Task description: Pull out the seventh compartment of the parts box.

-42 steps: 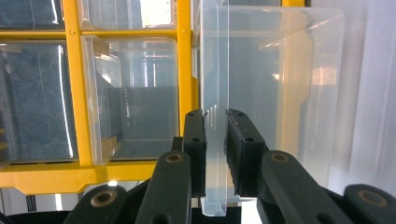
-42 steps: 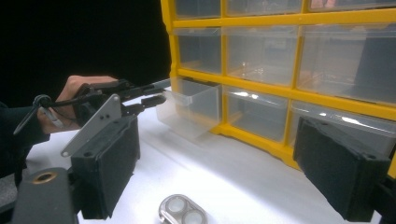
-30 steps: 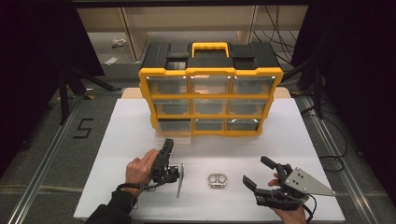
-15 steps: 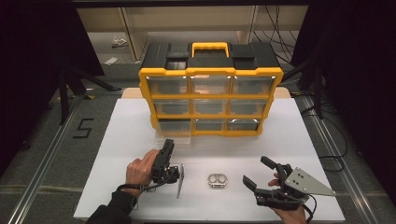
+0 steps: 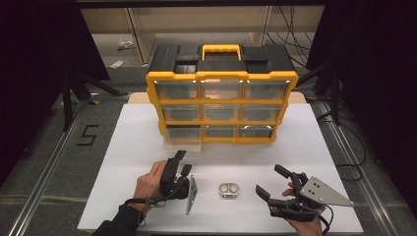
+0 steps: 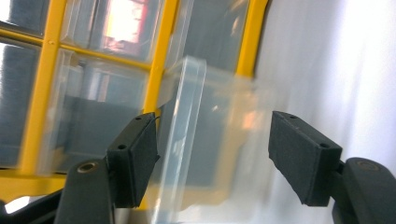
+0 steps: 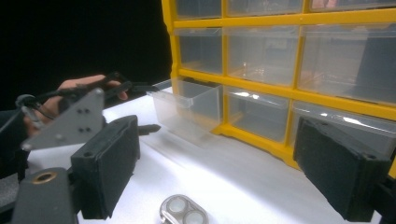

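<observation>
Left hand-held gripper [image 5: 180, 158]: near-left on the bench [image 5: 133, 142], pointing far toward the pulled-out clear drawer [image 5: 183, 144] at the organizer's [image 5: 221, 105] bottom-left slot. Jaws have just been opening; they now stand wide, the drawer's front lip between them, unpressed. Hand [image 5: 150, 184] rolled sideways.
Judgement: withdraw straight back so the lip is not snagged.
Metal piece [image 5: 229, 190]: near-centre, untouched.
Right hand-held gripper [image 5: 272, 183]: near-right, jaws wide, empty, angled left.
</observation>
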A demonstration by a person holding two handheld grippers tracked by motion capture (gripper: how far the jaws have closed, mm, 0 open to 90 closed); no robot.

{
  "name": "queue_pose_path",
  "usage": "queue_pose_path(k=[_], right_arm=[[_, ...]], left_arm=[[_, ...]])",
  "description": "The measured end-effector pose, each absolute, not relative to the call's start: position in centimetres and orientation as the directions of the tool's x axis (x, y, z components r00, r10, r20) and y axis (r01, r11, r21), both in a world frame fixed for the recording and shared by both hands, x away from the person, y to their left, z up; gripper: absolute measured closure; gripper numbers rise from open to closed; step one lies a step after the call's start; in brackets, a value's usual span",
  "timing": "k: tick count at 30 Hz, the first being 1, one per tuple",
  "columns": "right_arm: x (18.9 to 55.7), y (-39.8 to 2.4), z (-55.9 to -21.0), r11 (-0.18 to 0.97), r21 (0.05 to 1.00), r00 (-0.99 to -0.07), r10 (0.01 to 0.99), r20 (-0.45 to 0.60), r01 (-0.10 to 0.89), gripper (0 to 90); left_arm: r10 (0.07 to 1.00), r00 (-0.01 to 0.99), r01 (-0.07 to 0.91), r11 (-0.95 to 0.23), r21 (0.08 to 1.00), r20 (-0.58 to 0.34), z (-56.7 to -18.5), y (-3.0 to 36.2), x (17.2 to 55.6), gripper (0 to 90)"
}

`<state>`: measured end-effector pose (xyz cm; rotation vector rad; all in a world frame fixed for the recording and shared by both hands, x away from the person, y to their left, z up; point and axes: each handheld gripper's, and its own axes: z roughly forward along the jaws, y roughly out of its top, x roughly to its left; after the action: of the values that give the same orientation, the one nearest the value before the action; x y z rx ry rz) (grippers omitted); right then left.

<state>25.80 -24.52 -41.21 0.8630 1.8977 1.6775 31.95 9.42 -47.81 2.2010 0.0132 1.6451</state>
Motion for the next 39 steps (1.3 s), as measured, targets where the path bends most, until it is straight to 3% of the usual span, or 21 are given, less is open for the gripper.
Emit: queue_pose_path(k=[3, 11, 17, 21, 27, 39], right_arm=[[25.8, -24.6, -41.2, 0.062, 0.986, -0.695, 0.717, 0.064, 0.155, 15.6], [25.8, -24.5, -41.2, 0.06, 0.987, -0.696, 0.715, 0.064, 0.152, 15.5], [25.8, -24.6, -41.2, 0.063, 0.986, -0.694, 0.717, 0.064, 0.156, 15.5], [25.8, -24.5, -41.2, 0.059, 0.987, -0.696, 0.715, 0.064, 0.152, 15.6], [25.8, -24.6, -41.2, 0.061, 0.986, -0.697, 0.714, 0.065, 0.154, 15.5], [25.8, -24.7, -41.2, 0.059, 0.986, -0.694, 0.717, 0.065, 0.154, 15.5]], left_arm=[[0.341, 0.423, -0.217, -0.862, 0.459, 0.84, -46.5, 9.2, 31.3, 31.5], [0.451, 0.543, -0.194, -0.754, 0.628, 0.709, -44.8, 9.2, 30.9, 26.9], [0.528, 0.677, -0.128, -0.603, 0.788, 0.514, -43.4, 9.4, 30.9, 24.6], [0.536, 0.73, -0.081, -0.548, 0.832, 0.424, -43.0, 9.4, 31.0, 23.1], [0.534, 0.82, 0.042, -0.415, 0.909, 0.206, -42.6, 9.6, 31.6, 21.6], [0.496, 0.866, 0.144, -0.357, 0.923, 0.057, -42.7, 9.0, 32.4, 18.8]])
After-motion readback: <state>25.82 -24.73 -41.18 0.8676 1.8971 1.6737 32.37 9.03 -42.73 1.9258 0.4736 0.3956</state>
